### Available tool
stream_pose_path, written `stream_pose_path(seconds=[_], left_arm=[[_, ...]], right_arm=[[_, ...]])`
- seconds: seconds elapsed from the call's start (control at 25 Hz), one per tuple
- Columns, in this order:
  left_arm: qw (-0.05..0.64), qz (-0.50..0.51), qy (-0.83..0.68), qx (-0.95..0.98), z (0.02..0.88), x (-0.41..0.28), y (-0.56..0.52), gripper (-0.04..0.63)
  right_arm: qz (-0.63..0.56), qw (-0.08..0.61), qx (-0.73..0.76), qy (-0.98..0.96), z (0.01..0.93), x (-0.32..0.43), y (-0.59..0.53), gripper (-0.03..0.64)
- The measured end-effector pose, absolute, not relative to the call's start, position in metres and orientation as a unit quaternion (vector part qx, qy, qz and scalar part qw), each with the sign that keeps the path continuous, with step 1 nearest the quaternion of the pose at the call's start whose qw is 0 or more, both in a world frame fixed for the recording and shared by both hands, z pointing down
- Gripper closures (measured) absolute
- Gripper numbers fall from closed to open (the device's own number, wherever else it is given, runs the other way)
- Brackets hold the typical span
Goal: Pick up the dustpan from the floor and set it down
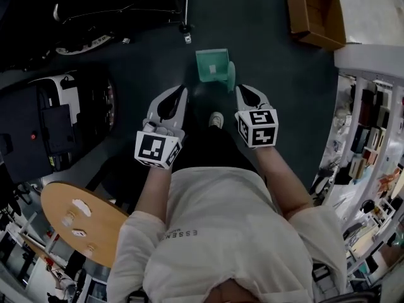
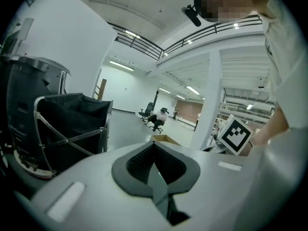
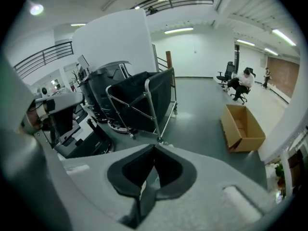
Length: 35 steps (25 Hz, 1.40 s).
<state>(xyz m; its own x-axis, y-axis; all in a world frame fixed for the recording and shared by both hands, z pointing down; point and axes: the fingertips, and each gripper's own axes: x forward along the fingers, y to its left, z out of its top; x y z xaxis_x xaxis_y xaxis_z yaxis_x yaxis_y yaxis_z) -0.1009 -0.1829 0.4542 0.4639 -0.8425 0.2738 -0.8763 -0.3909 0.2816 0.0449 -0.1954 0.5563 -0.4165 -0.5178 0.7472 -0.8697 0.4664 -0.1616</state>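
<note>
A green dustpan [image 1: 211,65] stands on the dark floor ahead of me, just beyond both grippers in the head view. My left gripper [image 1: 182,90] is held out with its jaws together and nothing between them; its own view shows the shut tips [image 2: 154,146]. The right gripper [image 1: 240,90] sits close beside the dustpan's right edge, not touching it, also shut and empty [image 3: 154,150]. Neither gripper view shows the dustpan.
An open cardboard box [image 1: 314,11] lies on the floor at the far right. A black fabric cart [image 3: 139,102] on a metal frame stands to the left. A round wooden table [image 1: 82,223] is at my lower left, with shelving [image 1: 369,137] along the right. A shoe [image 1: 216,119] shows between the grippers.
</note>
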Motion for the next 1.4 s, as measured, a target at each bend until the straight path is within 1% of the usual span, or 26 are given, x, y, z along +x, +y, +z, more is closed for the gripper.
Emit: stream_pose_path(seconds=[0.08, 0.12, 0.16, 0.24, 0.32, 0.36, 0.52, 0.64, 0.84, 0.96, 1.0, 1.04, 1.08, 1.16, 1.24, 1.4], left_arm=[[0.197, 0.067, -0.496, 0.843, 0.474, -0.098, -0.191, 0.578], [0.200, 0.075, -0.488, 0.846, 0.484, -0.099, -0.195, 0.578], [0.204, 0.079, -0.483, 0.848, 0.493, -0.101, -0.201, 0.578], [0.215, 0.081, -0.478, 0.848, 0.510, -0.106, -0.212, 0.578], [0.224, 0.082, -0.476, 0.847, 0.523, -0.108, -0.219, 0.578], [0.229, 0.084, -0.474, 0.846, 0.530, -0.108, -0.220, 0.578], [0.249, 0.091, -0.466, 0.844, 0.556, -0.108, -0.227, 0.578], [0.256, 0.090, -0.463, 0.844, 0.564, -0.106, -0.232, 0.578], [0.264, 0.099, -0.453, 0.846, 0.575, -0.100, -0.235, 0.578], [0.262, 0.101, -0.459, 0.843, 0.579, -0.103, -0.240, 0.578], [0.262, 0.099, -0.459, 0.843, 0.580, -0.103, -0.240, 0.578], [0.263, 0.098, -0.459, 0.843, 0.580, -0.104, -0.239, 0.578], [0.265, 0.098, -0.459, 0.842, 0.580, -0.105, -0.237, 0.578], [0.267, 0.099, -0.461, 0.841, 0.580, -0.107, -0.234, 0.578], [0.265, 0.102, -0.462, 0.840, 0.578, -0.110, -0.231, 0.578], [0.254, 0.107, -0.468, 0.840, 0.565, -0.112, -0.229, 0.578]], right_arm=[[0.299, 0.337, 0.436, -0.779, 0.578, 0.044, -0.198, 0.626], [0.309, 0.345, 0.433, -0.773, 0.590, 0.041, -0.201, 0.590], [0.319, 0.352, 0.430, -0.768, 0.602, 0.038, -0.204, 0.509], [0.325, 0.365, 0.432, -0.758, 0.625, 0.033, -0.215, 0.471], [0.314, 0.380, 0.444, -0.748, 0.645, 0.034, -0.228, 0.396], [0.309, 0.388, 0.450, -0.743, 0.655, 0.035, -0.233, 0.374], [0.339, 0.390, 0.468, -0.717, 0.690, 0.036, -0.251, 0.348], [0.368, 0.389, 0.469, -0.702, 0.713, 0.033, -0.258, 0.348], [0.457, 0.382, 0.448, -0.667, 0.745, 0.032, -0.249, 0.348], [0.501, 0.372, 0.440, -0.645, 0.759, 0.030, -0.245, 0.362], [0.508, 0.370, 0.438, -0.643, 0.760, 0.029, -0.245, 0.417], [0.506, 0.374, 0.437, -0.643, 0.760, 0.028, -0.245, 0.431], [0.496, 0.384, 0.438, -0.645, 0.759, 0.028, -0.245, 0.470], [0.466, 0.405, 0.447, -0.647, 0.756, 0.031, -0.246, 0.585], [0.447, 0.409, 0.463, -0.647, 0.748, 0.036, -0.249, 0.612], [0.431, 0.396, 0.471, -0.661, 0.722, 0.043, -0.250, 0.621]])
